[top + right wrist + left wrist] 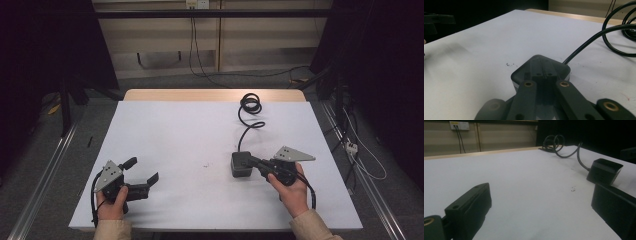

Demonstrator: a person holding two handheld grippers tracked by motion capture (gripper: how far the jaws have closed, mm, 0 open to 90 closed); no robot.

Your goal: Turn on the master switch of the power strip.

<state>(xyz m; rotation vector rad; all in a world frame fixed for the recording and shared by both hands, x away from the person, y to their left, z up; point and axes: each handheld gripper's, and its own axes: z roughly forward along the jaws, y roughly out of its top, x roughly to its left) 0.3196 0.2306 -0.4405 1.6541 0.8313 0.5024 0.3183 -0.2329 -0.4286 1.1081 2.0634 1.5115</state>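
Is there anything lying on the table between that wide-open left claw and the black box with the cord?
Nothing visible. Between the left gripper and the black box lies bare white table, apart from a tiny dark speck. The right gripper is already at the box, its jaws closed together over the top.

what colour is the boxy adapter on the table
Black, like its cable; the adapter shows best in the left gripper view.
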